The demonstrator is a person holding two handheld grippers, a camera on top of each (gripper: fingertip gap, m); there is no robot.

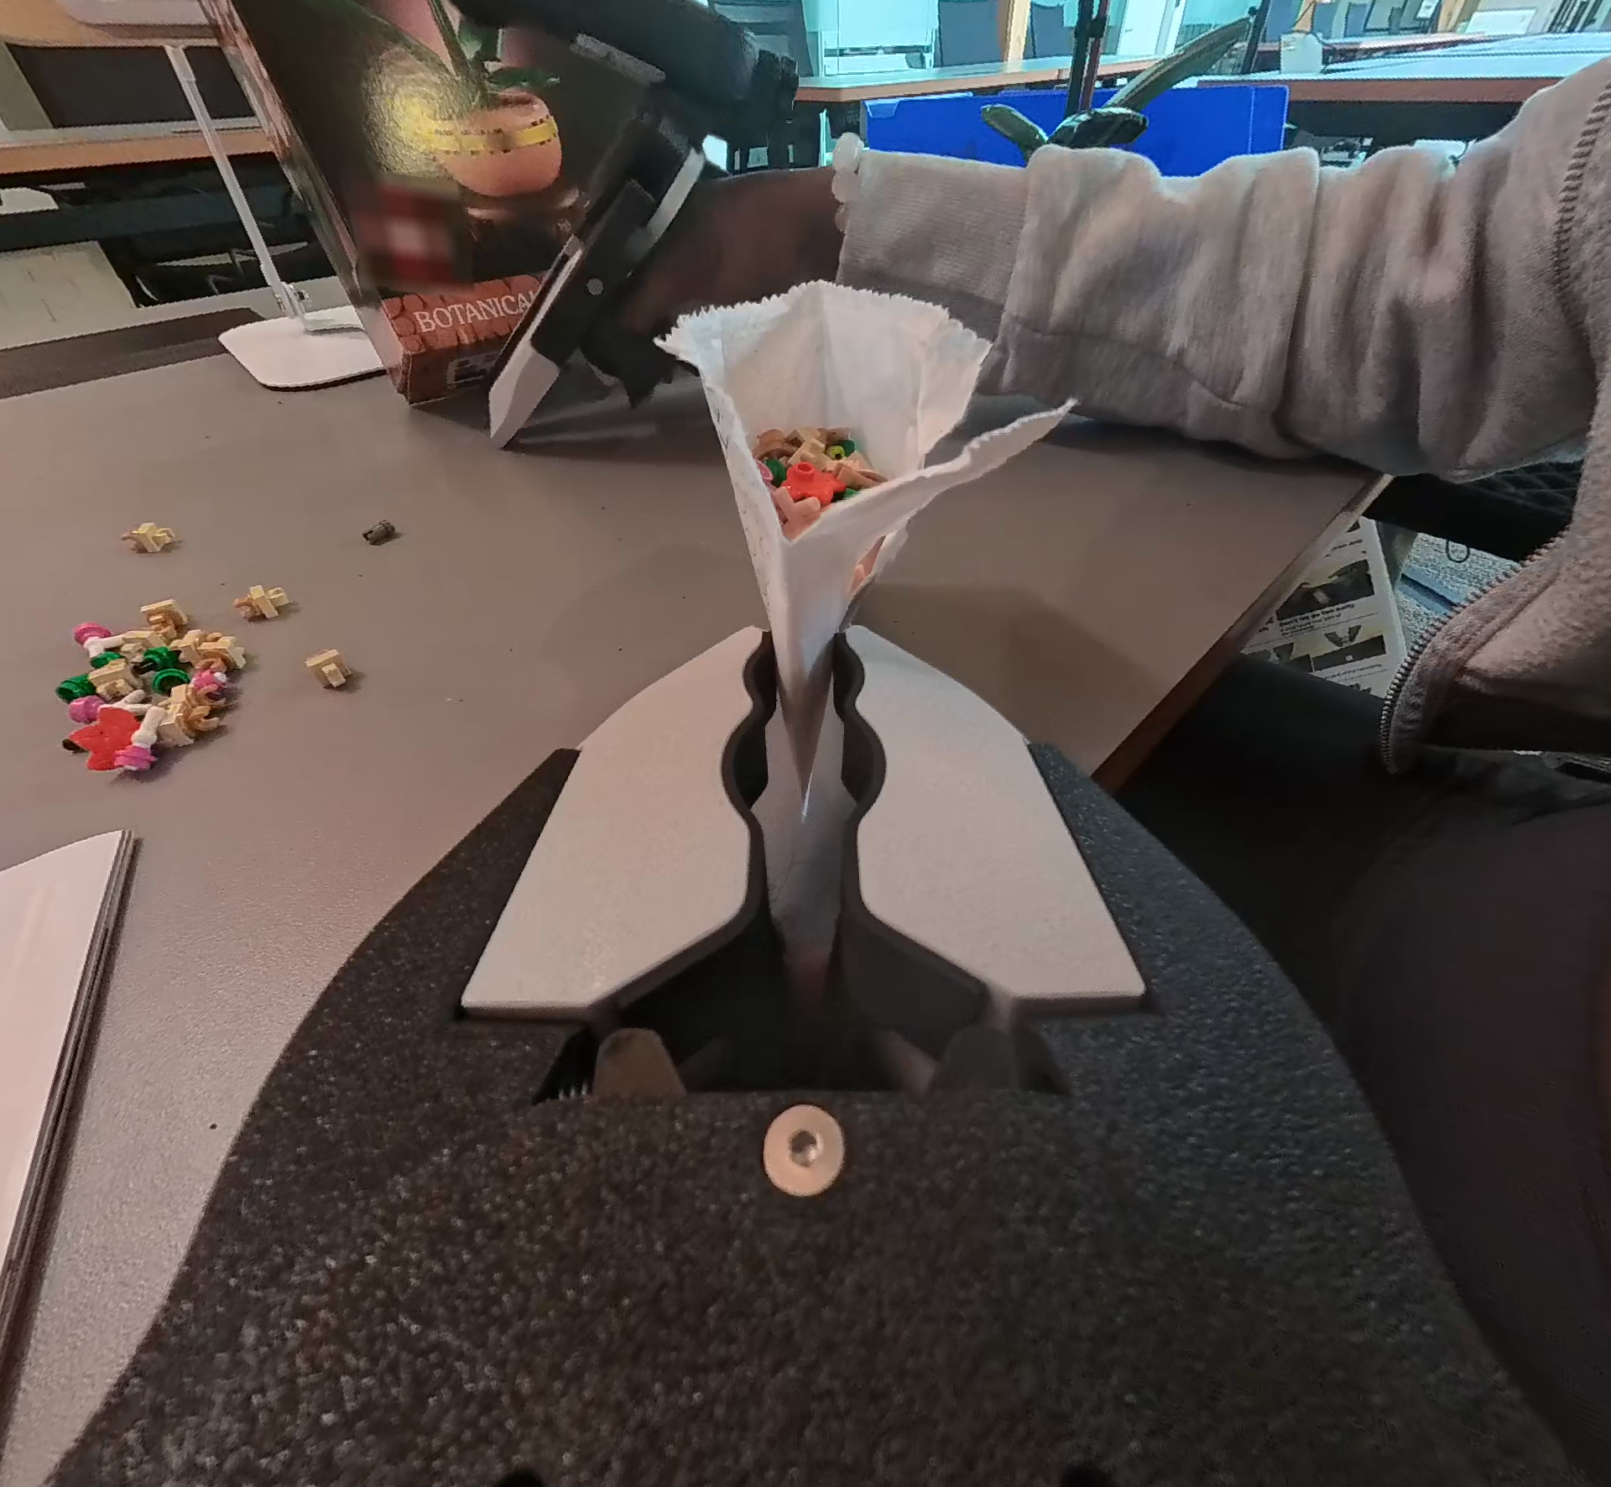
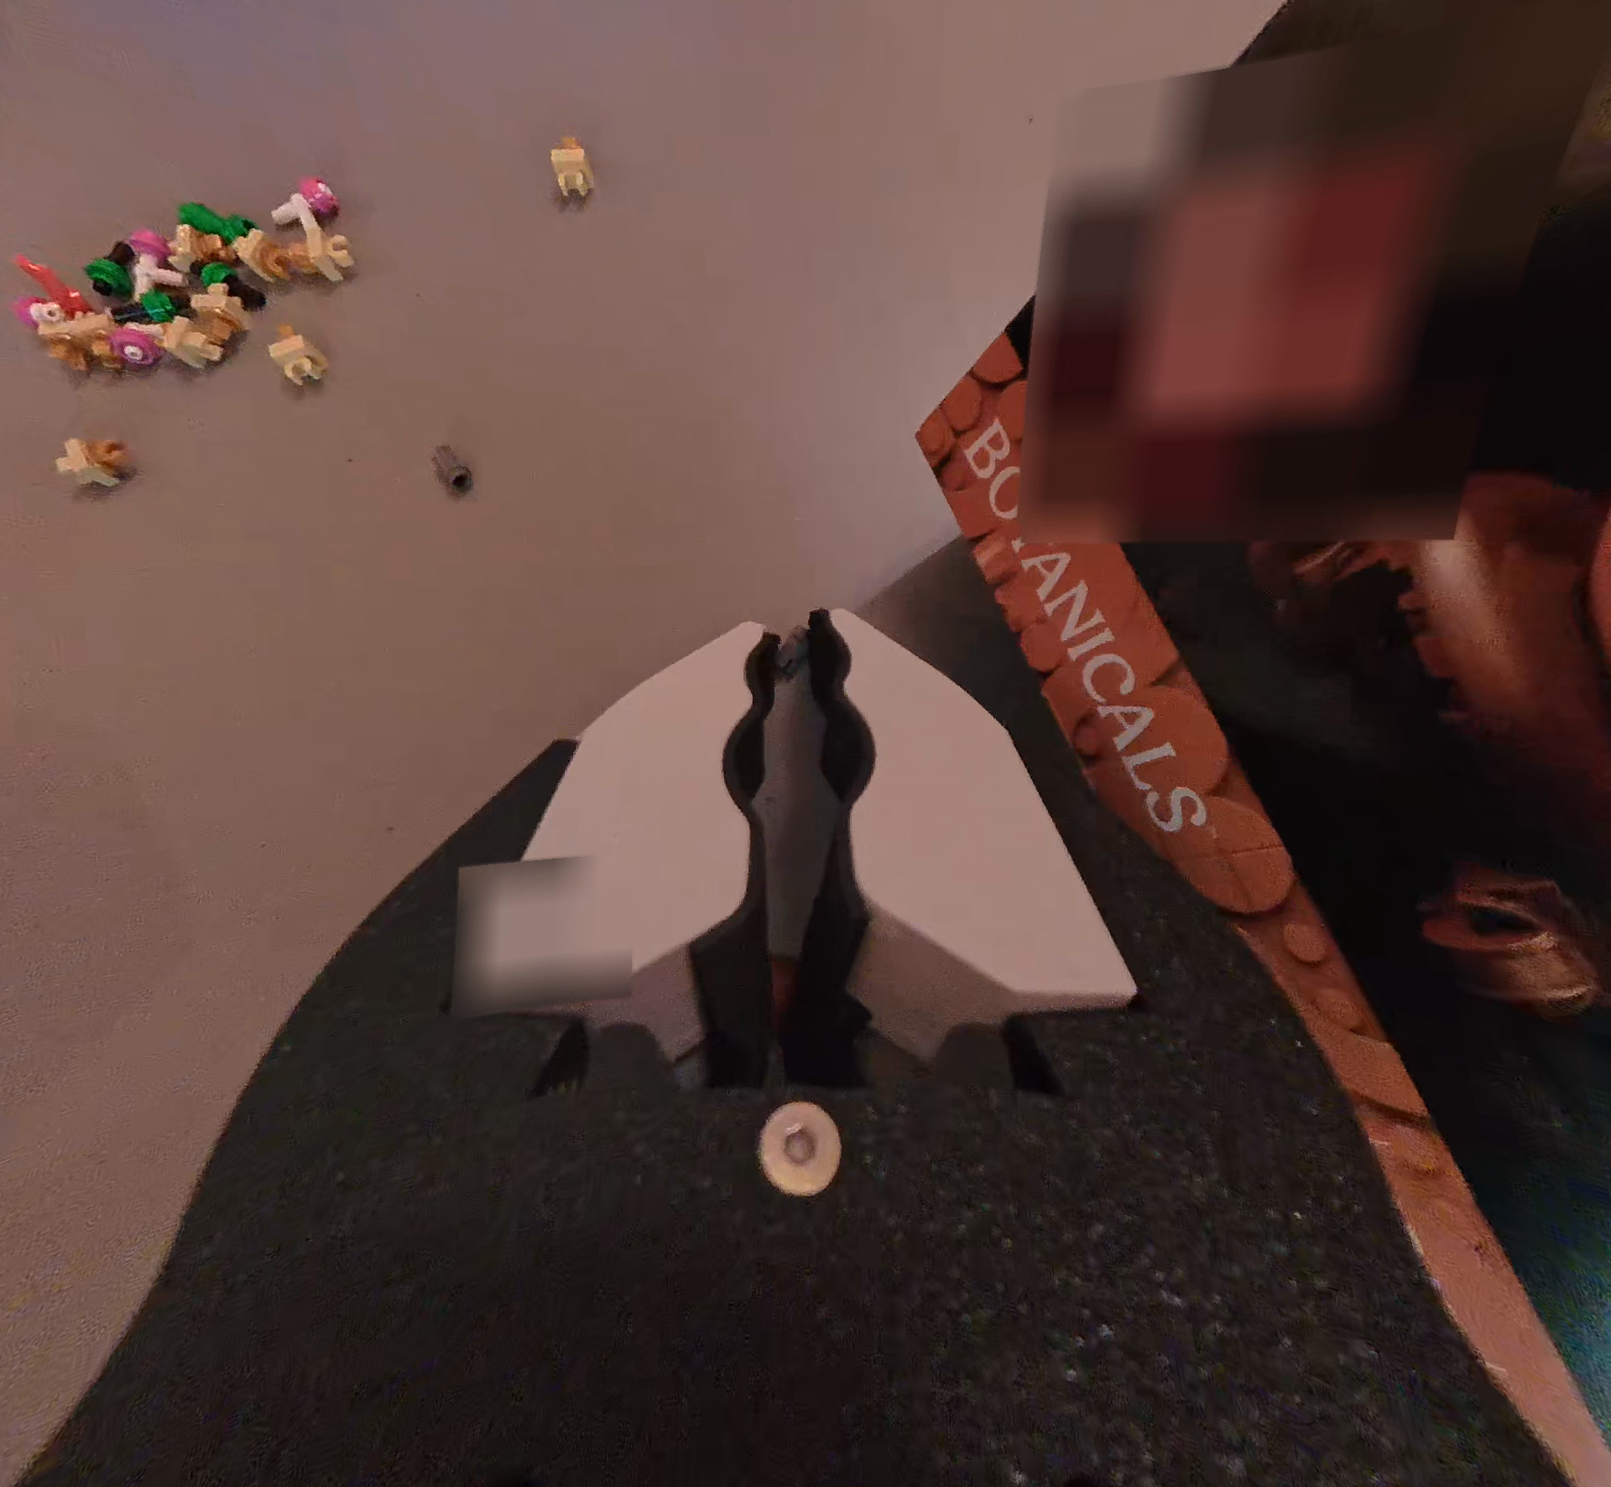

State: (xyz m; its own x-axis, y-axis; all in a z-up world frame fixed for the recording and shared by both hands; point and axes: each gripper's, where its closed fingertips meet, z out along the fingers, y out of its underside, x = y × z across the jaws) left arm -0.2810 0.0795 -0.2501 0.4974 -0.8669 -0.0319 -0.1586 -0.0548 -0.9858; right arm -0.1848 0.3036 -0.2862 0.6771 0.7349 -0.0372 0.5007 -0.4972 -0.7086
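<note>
A white paper bag (image 1: 828, 434) is clamped by its lower, pinched end between the fingers of the left gripper (image 1: 804, 652), and its serrated mouth is held upward and splayed open. Small toy building pieces (image 1: 815, 469) in red, green, tan and pink are seen inside the bag. The right gripper (image 2: 795, 633) is pointed down at the grey table (image 2: 610, 50), just beside the lower corner of a dark toy-set box (image 2: 1133, 704) that stands on the table. Its fingers are drawn nearly together, and something tiny and grey appears to be pinched at the tips, though it is too small for this to be told for certain. In the left wrist view the same gripper is seen near the bag's mouth, held by an arm in a grey fleece sleeve (image 1: 1220, 294). A loose pile of small pieces (image 2: 183, 286) is spread on the table well apart from both grippers, with a few tan strays and one small dark grey pin (image 2: 452, 470) near it. A stack of white booklets (image 1: 52, 1009) is laid at the table's left edge
</note>
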